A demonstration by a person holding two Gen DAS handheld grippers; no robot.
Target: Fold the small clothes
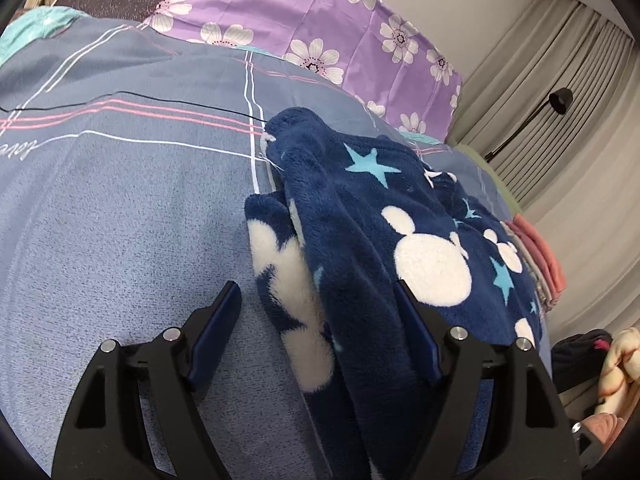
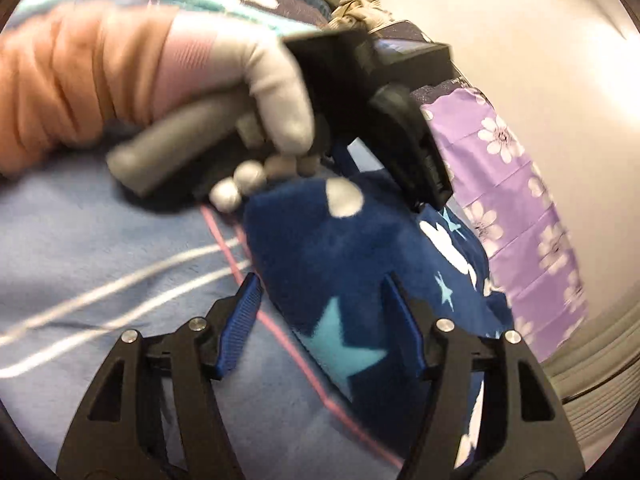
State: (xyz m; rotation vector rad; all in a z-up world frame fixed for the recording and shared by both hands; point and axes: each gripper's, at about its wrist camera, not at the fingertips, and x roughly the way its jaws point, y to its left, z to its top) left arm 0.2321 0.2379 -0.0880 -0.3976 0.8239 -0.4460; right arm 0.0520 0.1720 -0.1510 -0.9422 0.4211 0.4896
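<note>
A navy fleece garment (image 1: 360,220) with white mouse-head shapes and light blue stars lies rumpled on the blue-grey striped bedsheet (image 1: 120,220). My left gripper (image 1: 316,298) is open, and a long fold of the fleece runs between its fingers without being pinched. In the right wrist view the same garment (image 2: 320,248) lies ahead of my right gripper (image 2: 320,292), open over the fleece's edge with nothing pressed. Beyond it a grey-gloved hand (image 2: 272,92) with an orange sleeve (image 2: 60,80) holds the left gripper (image 2: 430,196) down on the fleece.
A purple flowered pillow (image 1: 320,20) lies at the head of the bed and shows as a pillow (image 2: 520,220) on the right. A thin black cable (image 1: 120,98) crosses the sheet. Folded pink clothes (image 1: 540,256) sit past the garment. Curtains (image 1: 540,80) and a black lamp (image 1: 560,100) stand behind.
</note>
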